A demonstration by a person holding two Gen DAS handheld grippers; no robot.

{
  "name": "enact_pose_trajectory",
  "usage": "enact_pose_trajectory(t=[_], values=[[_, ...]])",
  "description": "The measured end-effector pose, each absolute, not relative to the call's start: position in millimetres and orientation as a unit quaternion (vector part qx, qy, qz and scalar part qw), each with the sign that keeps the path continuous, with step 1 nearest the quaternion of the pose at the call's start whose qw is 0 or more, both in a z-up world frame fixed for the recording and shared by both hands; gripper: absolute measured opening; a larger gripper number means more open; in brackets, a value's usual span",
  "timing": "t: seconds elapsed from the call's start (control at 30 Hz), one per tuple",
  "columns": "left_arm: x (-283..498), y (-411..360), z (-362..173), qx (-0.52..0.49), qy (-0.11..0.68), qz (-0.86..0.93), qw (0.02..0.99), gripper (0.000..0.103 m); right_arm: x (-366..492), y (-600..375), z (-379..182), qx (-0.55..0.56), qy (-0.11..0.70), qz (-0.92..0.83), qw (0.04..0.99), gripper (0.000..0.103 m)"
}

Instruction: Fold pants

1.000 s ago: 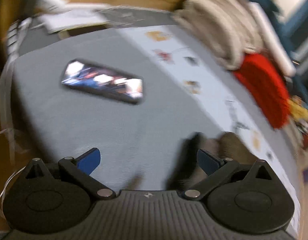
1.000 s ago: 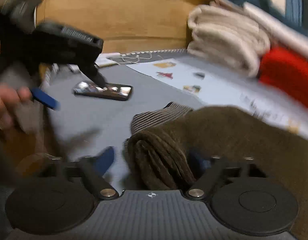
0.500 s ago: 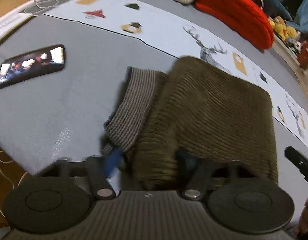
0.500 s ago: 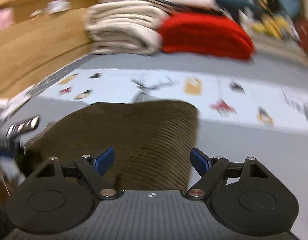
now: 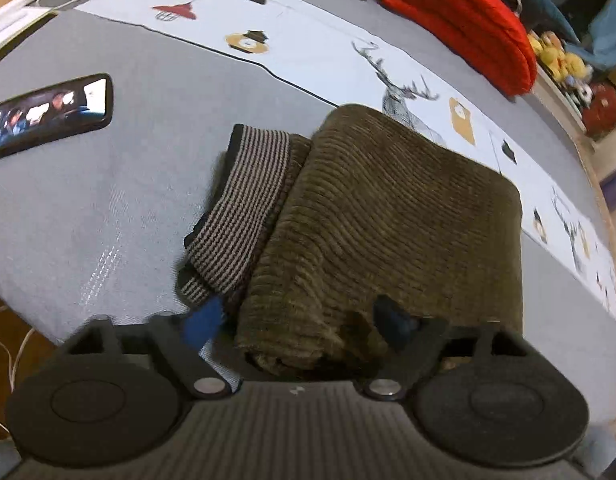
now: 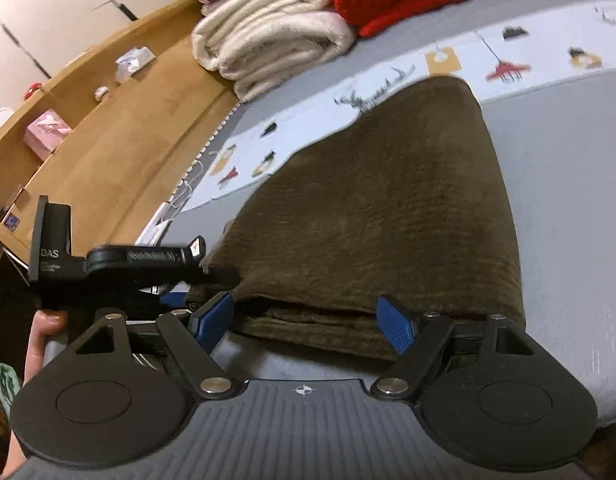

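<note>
Opening its jaws, the left gripper [image 5: 301, 322] hangs over the near edge of the folded brown corduroy pants [image 5: 388, 216], which sits between its blue pads. The right gripper [image 6: 310, 318] is closing a little, jaws wide apart, with the pants' edge between them and no squeeze seen. The pants lie on the grey bed cover [image 5: 107, 200]. A striped grey waistband [image 5: 243, 208] pokes out at nine o'clock. A black phone [image 5: 47, 114] lies at ten o'clock. A red folded blanket [image 5: 460, 20] sits at one o'clock.
</note>
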State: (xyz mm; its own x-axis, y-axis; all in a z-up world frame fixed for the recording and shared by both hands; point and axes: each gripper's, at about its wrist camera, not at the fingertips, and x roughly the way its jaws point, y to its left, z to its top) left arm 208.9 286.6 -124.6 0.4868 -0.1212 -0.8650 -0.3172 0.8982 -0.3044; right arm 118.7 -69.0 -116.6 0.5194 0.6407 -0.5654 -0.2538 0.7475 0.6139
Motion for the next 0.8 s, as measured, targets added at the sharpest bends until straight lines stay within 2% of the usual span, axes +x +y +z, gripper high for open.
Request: enact_pose_trajectory(t=[0.03,0.07,0.17,0.3,0.53,0.63,0.73,0.8], values=[[211.5,284.5,-125.3,-0.211,0.505,0.062,0.834,0.075,116.5,-71.5,-115.9,0.238,0.412,0.265,0.838,0.079],[213.2,281.8,-125.9,-0.198,0.512,0.074,0.832,0.049,116.3,-71.5,-116.5,0.238,0.414,0.263,0.838,0.079],[206.6,279.3,-119.1,-0.189,0.506,0.075,0.838,0.039,108.8,-76.3,-113.1,0.233,0.419,0.254,0.840,0.080],[206.1,281.2,-106.0,-0.202,0.496,0.062,0.842,0.034,106.8,-84.7,-119.4,0.243,0.431,0.239,0.836,0.080],[219.4,263.7,-56.8,-0.204,0.437,0.027,0.876,0.032,109.2,-102.0,-123.2,0.268,0.430,0.219,0.834,0.080],[220.6,280.8,-42.5,-0.235,0.416,0.021,0.878,0.031,109.8,-110.1,-123.5,0.271,0.428,0.210,0.836,0.079],[201.1,308.6,-62.9,-0.236,0.410,0.059,0.879,0.031,110.7,-115.7,-124.7,0.274,0.427,0.210,0.836,0.079],[190.0,329.0,-110.5,-0.249,0.449,0.101,0.852,0.032,111.3,-117.7,-127.1,0.276,0.427,0.211,0.835,0.079]])
